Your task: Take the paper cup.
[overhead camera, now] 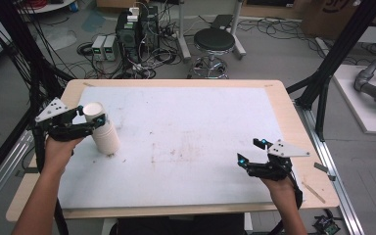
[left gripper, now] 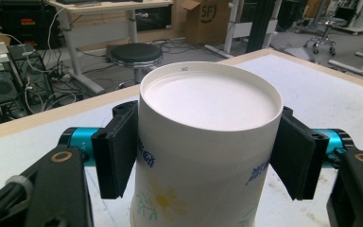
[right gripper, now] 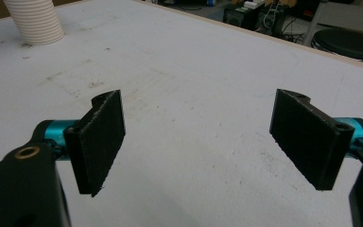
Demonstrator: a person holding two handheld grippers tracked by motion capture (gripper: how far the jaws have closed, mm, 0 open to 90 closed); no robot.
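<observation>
Near the table's point(overhead camera: 274, 105) left edge, an inverted stack of paper cups point(overhead camera: 102, 128) stands with its long axis upright, base uppermost, leaning slightly. Left gripper point(overhead camera: 92, 119) pinches the top cup point(left gripper: 203, 142); right gripper point(overhead camera: 250, 151) rests spread, empty.

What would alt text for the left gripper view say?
An upside-down stack of paper cups with a daisy print stands on a white table, clamped between the left gripper's two black pads. A black stool stands beyond the table.
</observation>
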